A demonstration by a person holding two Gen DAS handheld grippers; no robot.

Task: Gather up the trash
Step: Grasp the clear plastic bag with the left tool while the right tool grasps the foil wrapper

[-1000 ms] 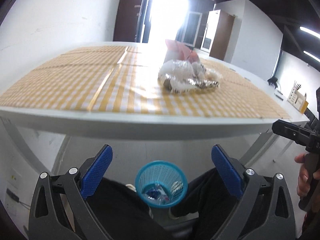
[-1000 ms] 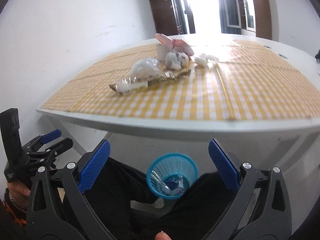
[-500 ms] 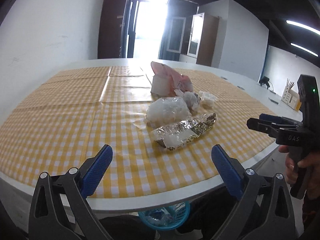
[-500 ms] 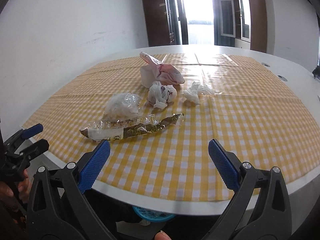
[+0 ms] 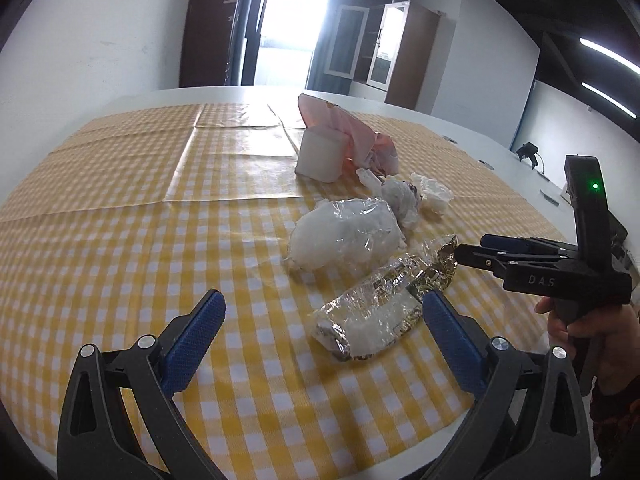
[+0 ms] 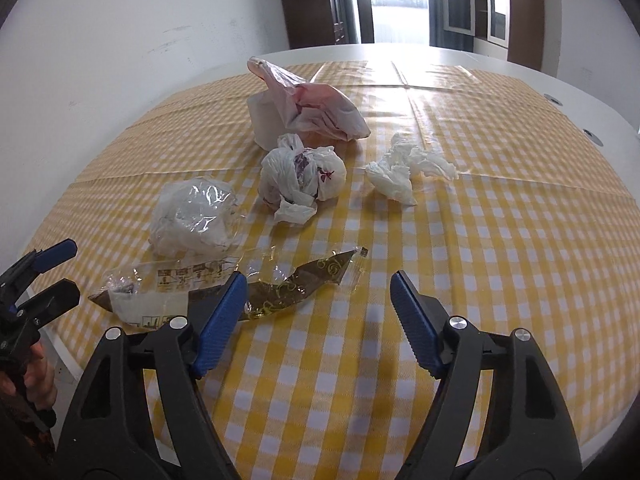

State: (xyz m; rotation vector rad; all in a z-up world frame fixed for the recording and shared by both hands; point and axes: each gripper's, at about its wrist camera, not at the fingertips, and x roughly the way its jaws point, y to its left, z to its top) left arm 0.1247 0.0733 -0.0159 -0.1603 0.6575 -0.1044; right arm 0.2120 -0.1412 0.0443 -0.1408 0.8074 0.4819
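Note:
Trash lies on a yellow checked tablecloth (image 5: 120,240). A long foil wrapper (image 6: 224,284) lies nearest, also in the left wrist view (image 5: 380,308). Behind it are a crumpled clear bag (image 6: 194,216), a knotted white bag (image 6: 302,178), a crumpled tissue (image 6: 404,170) and a pink bag over a white tub (image 6: 308,108). My left gripper (image 5: 322,332) is open and empty, just in front of the wrapper's near end. My right gripper (image 6: 316,308) is open and empty over the wrapper's right end; it shows side-on in the left wrist view (image 5: 472,250).
The white table edge (image 6: 600,128) curves round the cloth. A doorway (image 5: 288,36) and cabinets (image 5: 384,56) stand at the far end of the room. The left gripper shows at the left edge of the right wrist view (image 6: 40,276).
Both grippers have risen from below the table edge, where a blue basket showed, to above the tabletop and moved in towards the foil wrapper. Both stay open.

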